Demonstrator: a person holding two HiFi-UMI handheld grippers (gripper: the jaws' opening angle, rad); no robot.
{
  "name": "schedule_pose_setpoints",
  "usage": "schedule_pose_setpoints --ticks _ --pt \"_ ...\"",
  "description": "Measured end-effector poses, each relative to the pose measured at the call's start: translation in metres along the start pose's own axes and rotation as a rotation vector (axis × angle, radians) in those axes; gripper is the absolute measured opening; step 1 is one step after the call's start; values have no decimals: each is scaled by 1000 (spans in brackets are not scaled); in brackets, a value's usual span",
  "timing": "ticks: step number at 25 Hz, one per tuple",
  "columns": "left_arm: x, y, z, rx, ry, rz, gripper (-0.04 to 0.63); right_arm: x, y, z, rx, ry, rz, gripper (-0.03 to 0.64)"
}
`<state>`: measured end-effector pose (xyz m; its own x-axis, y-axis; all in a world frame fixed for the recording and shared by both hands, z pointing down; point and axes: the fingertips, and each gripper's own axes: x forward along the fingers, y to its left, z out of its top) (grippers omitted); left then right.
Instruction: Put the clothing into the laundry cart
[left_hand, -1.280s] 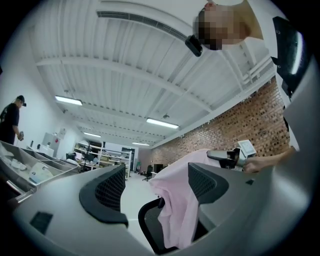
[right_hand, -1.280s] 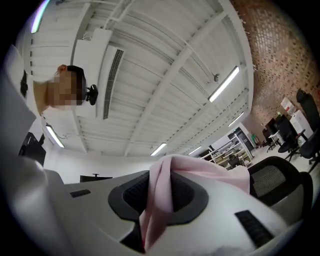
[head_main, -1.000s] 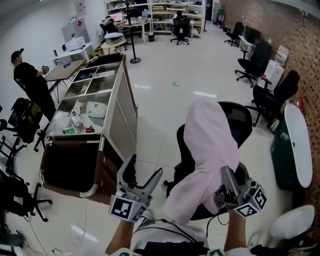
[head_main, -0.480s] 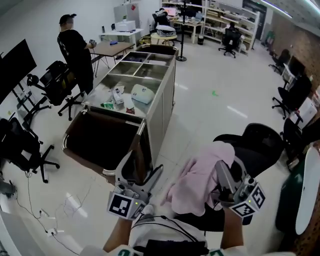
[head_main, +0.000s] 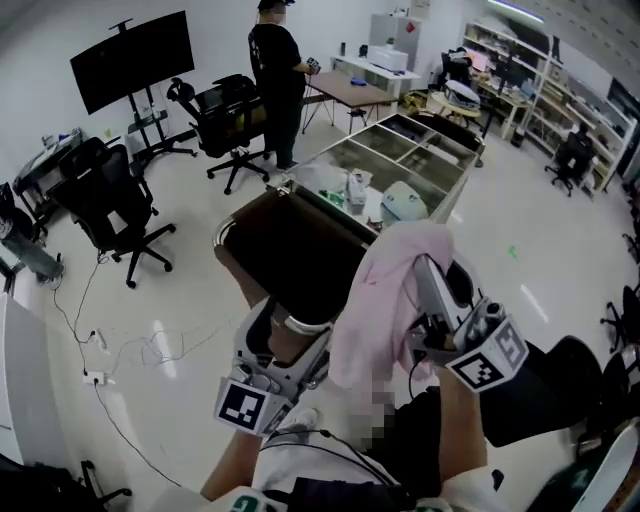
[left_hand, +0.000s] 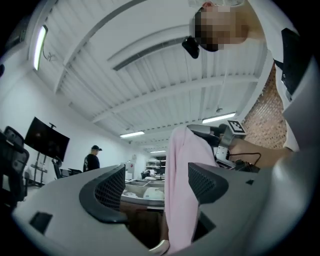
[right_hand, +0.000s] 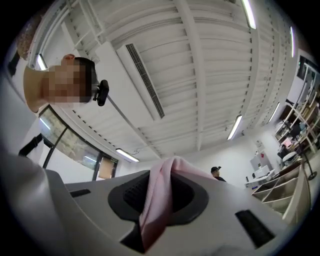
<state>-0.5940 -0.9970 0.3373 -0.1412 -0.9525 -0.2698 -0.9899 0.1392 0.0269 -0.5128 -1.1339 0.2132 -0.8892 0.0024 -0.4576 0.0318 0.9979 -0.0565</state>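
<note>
A pale pink garment (head_main: 375, 300) hangs from my right gripper (head_main: 424, 275), which is shut on its upper fold; the right gripper view shows the cloth (right_hand: 157, 200) pinched between the two pads. The garment hangs at the near right corner of the laundry cart (head_main: 232, 232), a dark brown bin with a pale rim. My left gripper (head_main: 288, 335) is open, just left of the garment and over the cart's near rim. In the left gripper view the pink cloth (left_hand: 182, 190) hangs beyond the jaws, touching neither pad, with the right gripper (left_hand: 220, 142) above it.
A steel table with compartments (head_main: 440, 150) stands behind the cart. A person in black (head_main: 278, 60) stands at its far end. Black office chairs (head_main: 110, 200) and a screen on a stand (head_main: 130, 60) are to the left. Cables (head_main: 140, 345) lie on the floor. Another black chair (head_main: 560, 390) is at the lower right.
The view has swung left, bringing the cart from the left side to straight ahead. The right gripper has carried the pink garment off the black chair and over to the cart. The left gripper stays open.
</note>
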Motion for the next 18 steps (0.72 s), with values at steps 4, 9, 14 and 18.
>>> schedule_pose_setpoints --ticks 4,9,14,18 --pt "-30 46 -11 99 7 101 371 81 -6 -44 3 61 26 86" --pt "-55 84 -17 123 25 191 371 143 -20 -136 50 242 3 92" --pt "-60 98 -25 118 43 215 371 140 -20 -228 94 533 6 281" --pt "-52 93 -30 102 50 194 371 118 -36 -239 87 537 -66 436"
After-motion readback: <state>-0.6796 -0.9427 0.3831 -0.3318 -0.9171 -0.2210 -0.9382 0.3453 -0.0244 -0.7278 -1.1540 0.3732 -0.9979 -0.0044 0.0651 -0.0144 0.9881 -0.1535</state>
